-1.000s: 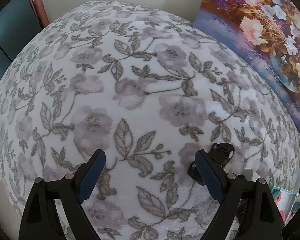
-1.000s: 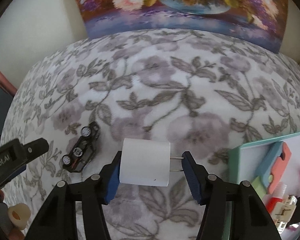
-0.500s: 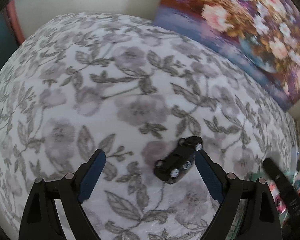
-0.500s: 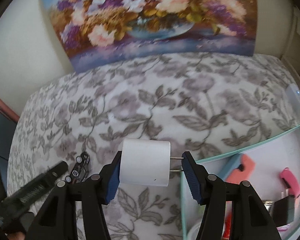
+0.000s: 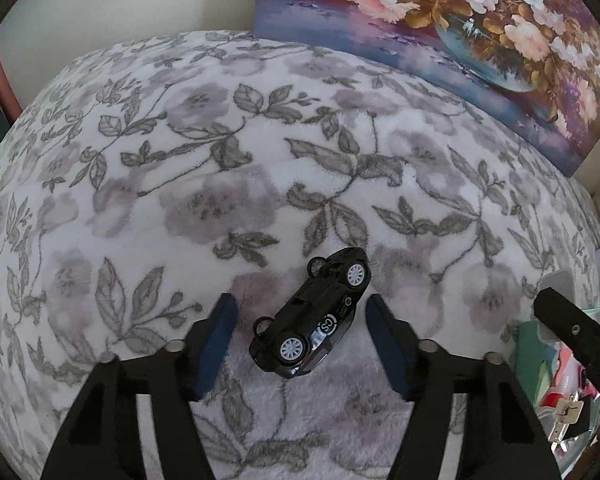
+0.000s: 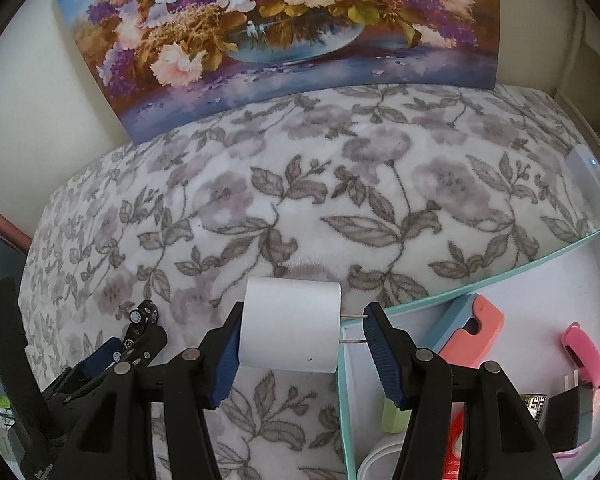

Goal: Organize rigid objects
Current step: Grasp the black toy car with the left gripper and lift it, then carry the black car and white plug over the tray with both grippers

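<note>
Left wrist view: black toy car (image 5: 315,316) lying on the floral blanket (image 5: 228,184), lower centre of frame, tipped on its side with wheels facing the camera. Long axis diagonal, from lower left to upper right. Left gripper (image 5: 298,340) straddling it, jaws just been closing, car between them; small gap visible on each side, pads not yet pressing. Not a grip so far.

Key relation: car's length runs skew to the line between the pads, so closing looks likely to catch it corner to corner, rear end toward the left pad, front toward the right. Possible twist or slip on closure; a slight wrist roll would square it up.

Right wrist view: right gripper (image 6: 300,330) clenched on a white plug adapter (image 6: 290,324), prongs against the right pad, held over the blanket at the teal tray (image 6: 476,276) edge, lower right of frame. Tray already holding several small items.

Left gripper plainly the nearer hand to the car; right one occupied.
</note>
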`<state>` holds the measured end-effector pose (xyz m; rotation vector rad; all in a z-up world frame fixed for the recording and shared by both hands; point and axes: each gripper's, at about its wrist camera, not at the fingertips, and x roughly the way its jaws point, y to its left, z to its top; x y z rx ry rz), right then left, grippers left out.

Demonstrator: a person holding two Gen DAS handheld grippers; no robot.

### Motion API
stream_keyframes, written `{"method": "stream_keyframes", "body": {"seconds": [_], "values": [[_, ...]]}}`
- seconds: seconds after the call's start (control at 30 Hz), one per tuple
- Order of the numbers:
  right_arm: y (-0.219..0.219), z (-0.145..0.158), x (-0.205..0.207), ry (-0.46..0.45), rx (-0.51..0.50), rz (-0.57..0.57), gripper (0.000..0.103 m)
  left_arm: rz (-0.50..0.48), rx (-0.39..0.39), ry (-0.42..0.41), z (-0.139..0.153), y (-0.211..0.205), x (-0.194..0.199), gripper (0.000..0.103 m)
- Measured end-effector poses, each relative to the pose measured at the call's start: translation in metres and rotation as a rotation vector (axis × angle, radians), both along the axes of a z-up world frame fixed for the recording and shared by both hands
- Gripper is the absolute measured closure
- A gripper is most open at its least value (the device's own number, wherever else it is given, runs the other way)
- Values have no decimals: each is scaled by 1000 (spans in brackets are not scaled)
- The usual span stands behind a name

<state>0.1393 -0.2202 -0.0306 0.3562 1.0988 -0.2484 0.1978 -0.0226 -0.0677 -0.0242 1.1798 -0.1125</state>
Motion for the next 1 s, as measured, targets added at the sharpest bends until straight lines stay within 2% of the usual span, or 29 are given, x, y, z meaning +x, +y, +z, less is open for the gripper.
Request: {"method": "stream_keyframes", "body": {"seconds": [0.1,0.13,0.17,0.5,0.77,1.0], "values": [[1,-1,0,7,1,3,42,1,-8,-4,0,1,0,57],[1,-2,1,9,1,3,42,0,-14,-6,1,2,0,67],[1,-2,1,13,0,4,42,1,-18,-9,3,2,1,70],[2,5,-5,24,-10,10,42,-2,-51,-15,18,-2,-6,71],[-6,31,-31,15,-7,-15,42,-20,-76,-89,64,-15,-30,71],[-19,58,-69,0,-30,-45,42,-66,-76,-176,104,-30,-66,71]]}}
